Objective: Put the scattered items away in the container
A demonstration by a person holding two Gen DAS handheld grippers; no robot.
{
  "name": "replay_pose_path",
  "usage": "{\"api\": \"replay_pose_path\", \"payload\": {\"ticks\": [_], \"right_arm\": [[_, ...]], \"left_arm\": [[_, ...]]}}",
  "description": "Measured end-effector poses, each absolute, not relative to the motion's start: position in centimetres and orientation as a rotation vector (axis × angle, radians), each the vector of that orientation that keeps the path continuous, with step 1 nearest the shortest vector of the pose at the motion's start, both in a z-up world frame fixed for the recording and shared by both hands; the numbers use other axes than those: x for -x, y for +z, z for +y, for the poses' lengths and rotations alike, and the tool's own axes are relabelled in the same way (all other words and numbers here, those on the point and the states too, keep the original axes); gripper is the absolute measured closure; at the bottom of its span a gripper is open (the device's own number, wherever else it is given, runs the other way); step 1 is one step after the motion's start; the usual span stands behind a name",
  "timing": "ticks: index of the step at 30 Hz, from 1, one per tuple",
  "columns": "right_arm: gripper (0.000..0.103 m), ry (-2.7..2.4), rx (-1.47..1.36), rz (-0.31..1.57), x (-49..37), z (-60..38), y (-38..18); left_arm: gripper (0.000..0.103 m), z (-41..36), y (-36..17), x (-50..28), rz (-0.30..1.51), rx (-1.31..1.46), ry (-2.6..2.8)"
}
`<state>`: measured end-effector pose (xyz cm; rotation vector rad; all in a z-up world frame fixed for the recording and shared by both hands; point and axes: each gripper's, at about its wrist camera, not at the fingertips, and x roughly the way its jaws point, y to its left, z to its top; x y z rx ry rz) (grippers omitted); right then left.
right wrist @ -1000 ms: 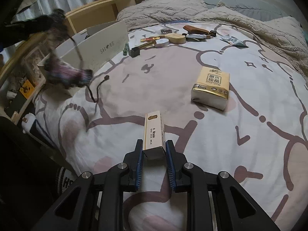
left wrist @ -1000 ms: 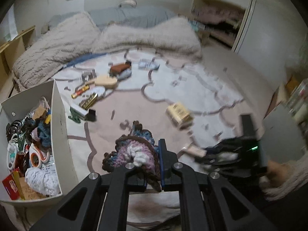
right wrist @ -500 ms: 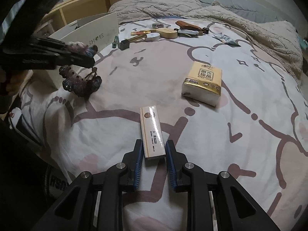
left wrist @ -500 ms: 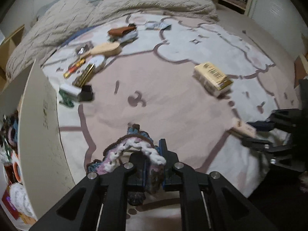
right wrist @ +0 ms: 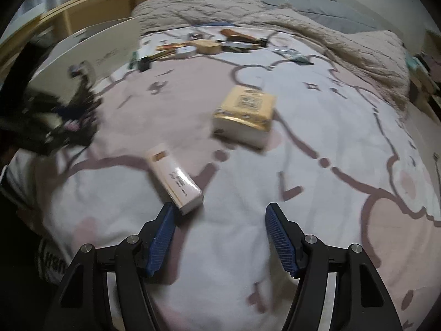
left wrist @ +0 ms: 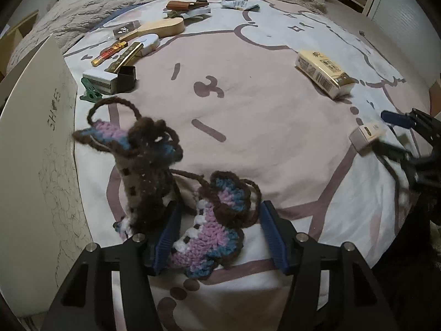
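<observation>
bed (left wrist: 248, 115): pink-and-white cover, soft surface; loose items lie scattered across it, most of them clustered at the far end
box (left wrist: 35, 149): white container wall stands at the left edge of the left wrist view, just beside the crochet; its opening is out of frame, so the drop point can't be judged from here
tissue pack (right wrist: 245, 115): yellow-topped, lies mid-bed, well apart from both grippers
crochet (left wrist: 176, 193): brown, purple and blue yarn piece with a loose loop, lying on the cover; one lobe sits between the left jaws, the taller lobe stands outside the left finger
carton (right wrist: 173, 178): slim white box, angled on the cover, its near corner just beside the right gripper's left finger, not between the jaws
left gripper (left wrist: 217, 234): jaws spread wide, holding nothing; yarn lies loose between them
right gripper (right wrist: 220, 237): jaws wide, empty; view is motion-blurred
step in hand: judged as regrasp, both items lie free on the bed
doing it well, left: close on the thick middle of the crochet, not on a single lobe or the loop, or it will likely dangle and snag on the box wall
doing it well, right: shift left and turn to line up with the carton's long axis, then close across its narrow width
risk: soft cover gives, so pads may pinch fabric along with the item; keep the fingertips shallow
</observation>
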<state>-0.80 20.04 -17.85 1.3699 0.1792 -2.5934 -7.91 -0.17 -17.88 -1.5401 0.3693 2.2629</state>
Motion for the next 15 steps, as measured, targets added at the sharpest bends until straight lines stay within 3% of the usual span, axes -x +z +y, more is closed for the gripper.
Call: {"api": "replay_pose_path", "payload": {"ticks": [5, 12, 14, 15], "right_arm": [[0.036, -2.636, -1.437, 0.017, 2.5, 22.1, -18.2], [0.036, -2.596, -1.419, 0.067, 1.8, 21.1, -18.2], [0.036, -2.589, -1.411, 0.114, 1.4, 20.8, -18.1], [0.036, -2.585, -1.409, 0.125, 1.2, 20.6, -18.0]], "left_arm": [[0.044, -0.1, -18.2, 8.1, 0.383, 1.510, 2.292], [0.044, -0.2, -18.5, 8.3, 0.362, 1.533, 2.287], [0.051, -0.2, -18.5, 8.2, 0.348, 1.542, 2.276], [0.059, -0.4, -18.4, 8.2, 0.324, 1.551, 2.267]]}}
